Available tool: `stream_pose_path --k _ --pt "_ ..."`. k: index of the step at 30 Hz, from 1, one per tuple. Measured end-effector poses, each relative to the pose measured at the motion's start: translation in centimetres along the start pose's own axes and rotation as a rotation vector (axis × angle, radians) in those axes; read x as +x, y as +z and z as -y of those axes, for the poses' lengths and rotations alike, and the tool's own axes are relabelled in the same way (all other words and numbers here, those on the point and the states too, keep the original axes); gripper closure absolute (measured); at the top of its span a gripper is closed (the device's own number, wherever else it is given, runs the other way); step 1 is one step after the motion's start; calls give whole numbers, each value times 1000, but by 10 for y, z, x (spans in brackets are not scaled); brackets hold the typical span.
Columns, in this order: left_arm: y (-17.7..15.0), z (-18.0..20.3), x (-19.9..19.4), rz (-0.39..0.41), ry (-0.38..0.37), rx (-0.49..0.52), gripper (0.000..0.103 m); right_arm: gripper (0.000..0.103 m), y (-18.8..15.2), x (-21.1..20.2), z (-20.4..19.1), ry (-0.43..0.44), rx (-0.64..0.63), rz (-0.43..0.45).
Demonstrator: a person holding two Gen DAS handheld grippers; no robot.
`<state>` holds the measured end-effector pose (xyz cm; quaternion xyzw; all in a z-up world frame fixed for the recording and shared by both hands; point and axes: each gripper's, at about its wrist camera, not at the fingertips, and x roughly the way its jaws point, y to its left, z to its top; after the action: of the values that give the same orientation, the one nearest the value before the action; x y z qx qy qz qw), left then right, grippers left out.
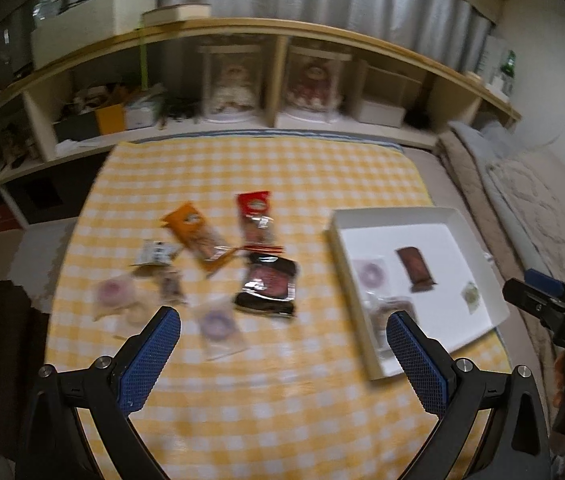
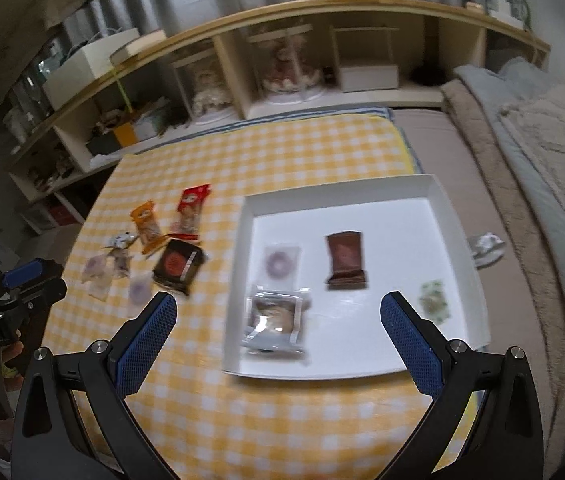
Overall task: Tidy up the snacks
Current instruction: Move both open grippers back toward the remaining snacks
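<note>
Both claws hovered wide over the snacks.
Only the right wrist view showed a crumpled silver wrapper (image 2: 487, 245) right of the shallow white cardboard tray (image 2: 438, 194); left claw (image 1: 282, 320) and right claw (image 2: 278, 314) gripped nothing.

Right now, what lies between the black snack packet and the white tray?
Nothing: only bare yellow checked cloth separates the black snack packet from the white tray, clearest in the right wrist view.

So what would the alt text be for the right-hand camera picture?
An open right gripper hangs over a white tray holding four wrapped snacks, on a yellow checked cloth. More snack packets, among them a black packet, lie loose on the cloth to the tray's left, with the left gripper at the far left edge.
</note>
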<state>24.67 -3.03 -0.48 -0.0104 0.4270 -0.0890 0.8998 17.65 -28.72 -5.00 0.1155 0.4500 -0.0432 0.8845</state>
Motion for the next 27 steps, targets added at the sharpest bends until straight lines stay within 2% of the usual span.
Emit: stream_pose_path --k 11,17,22,27 --pt "-7 -81 -5 19 60 -108 0 0 6 34 -68 56 -47 -20" --pt "-6 -114 3 26 114 -126 0 0 2 61 -99 95 -53 -47" --pt "-3 -136 24 1 120 -123 0 0 -3 85 -124 127 -55 -70" --pt "-1 -156 63 -74 123 -139 0 0 -12 110 -143 161 -51 -70"
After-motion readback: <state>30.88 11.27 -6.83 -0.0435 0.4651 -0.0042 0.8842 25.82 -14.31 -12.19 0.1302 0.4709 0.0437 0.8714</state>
